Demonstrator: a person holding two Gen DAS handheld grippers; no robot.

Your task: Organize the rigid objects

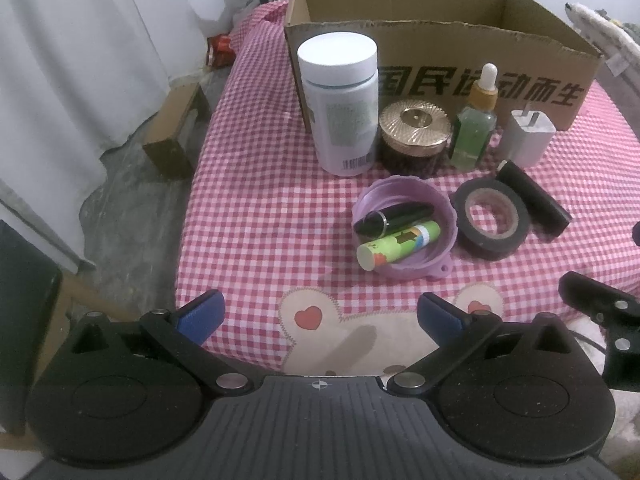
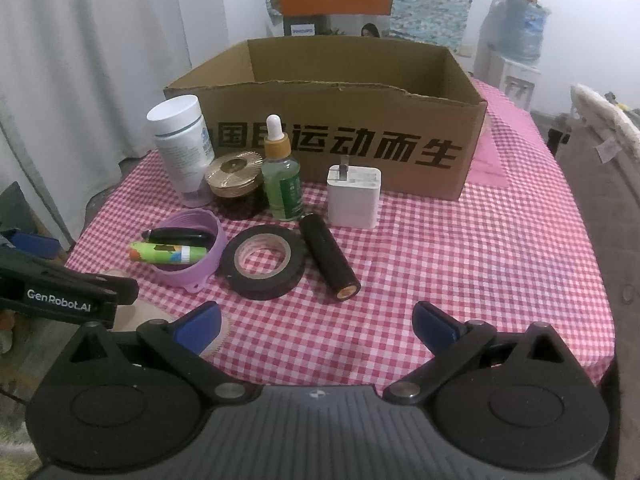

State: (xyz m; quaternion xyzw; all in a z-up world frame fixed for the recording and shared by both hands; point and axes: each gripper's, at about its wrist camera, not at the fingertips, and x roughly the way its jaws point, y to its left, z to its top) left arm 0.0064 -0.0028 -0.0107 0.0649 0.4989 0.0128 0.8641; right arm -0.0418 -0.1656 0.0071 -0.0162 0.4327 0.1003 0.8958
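Both the left gripper (image 1: 320, 312) and right gripper (image 2: 316, 326) are hanging released, empty, before the open brown cardboard box (image 2: 340, 128), where small items are standing

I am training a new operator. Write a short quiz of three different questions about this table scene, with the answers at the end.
1. True or false: the left gripper and the right gripper are both open and hold nothing.
2. What lies inside the purple lid? A) a charger B) a black tube and a green tube C) tape
3. Fill in: the dropper bottle stands between the gold-lidded jar and the white ____.

Key
1. True.
2. B: the black tube and the green tube.
3. Charger, in front of the cardboard box.
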